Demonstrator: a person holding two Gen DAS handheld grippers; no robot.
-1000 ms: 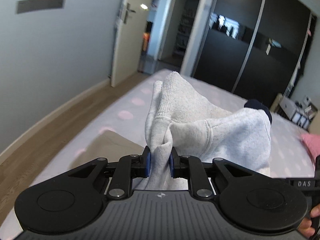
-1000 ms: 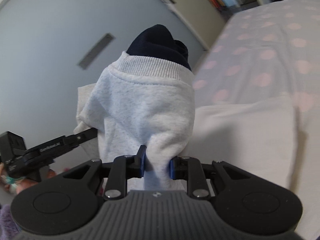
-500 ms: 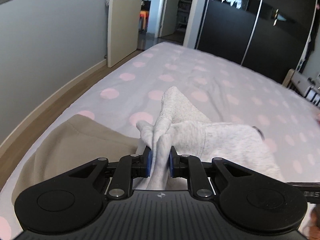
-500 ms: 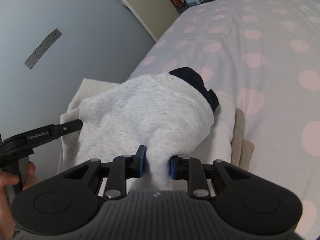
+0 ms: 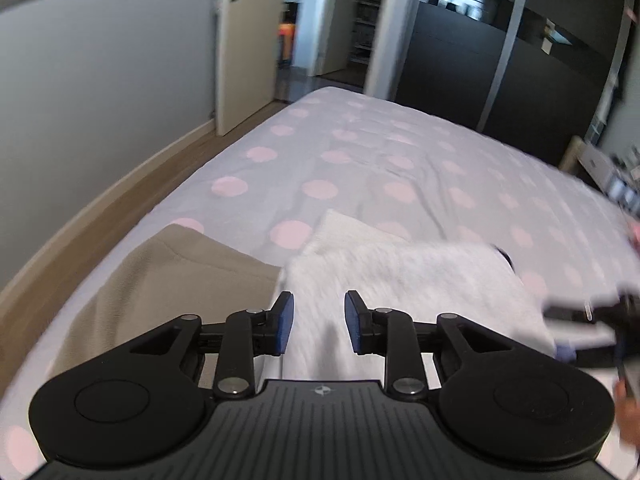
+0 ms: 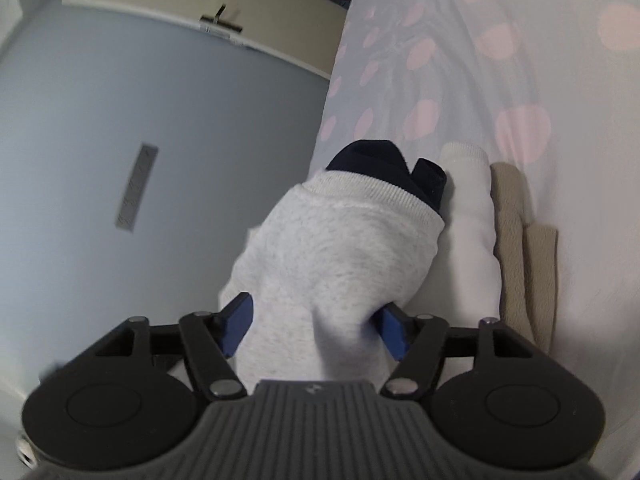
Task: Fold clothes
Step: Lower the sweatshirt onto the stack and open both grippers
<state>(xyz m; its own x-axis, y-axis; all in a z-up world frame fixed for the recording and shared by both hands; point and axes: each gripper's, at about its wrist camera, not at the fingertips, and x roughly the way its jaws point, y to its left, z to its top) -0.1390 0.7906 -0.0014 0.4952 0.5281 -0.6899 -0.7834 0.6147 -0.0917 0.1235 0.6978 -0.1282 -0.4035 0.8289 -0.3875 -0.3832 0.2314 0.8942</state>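
Grey fleece sweatshirt (image 6: 336,256) now lies on the bed (image 5: 400,160), on top of a white folded piece (image 6: 472,216) and a beige one (image 5: 168,276); a sec ago it hung in the air betw. both claws, bunched up. Both have come down w/ it and let go: left claw (image 5: 318,322) jaws are opening, pads clear of the cloth though the fabric still runs betw. them; right claw (image 6: 318,322) jaws are opening too, much wider, the sleeve end lying loose betw. the pads, not pinched as far as I can tell. So prob. this item is placed on the pile and the fold is done or nearly so, maybe needs a pat flat. Navy lining (image 6: 384,160) pokes out past the ribbed hem (image 6: 372,196) at the far end, not tidy. Edges: pile sits near the bed's left edge, floor (image 5: 132,184) and wall (image 5: 100,92) just beyond, so little room that side. Plenty of open dotted sheet ahead and to the right. Right claw shows blurred at the far right of the left view, close by, so mind a bump when pulling back.
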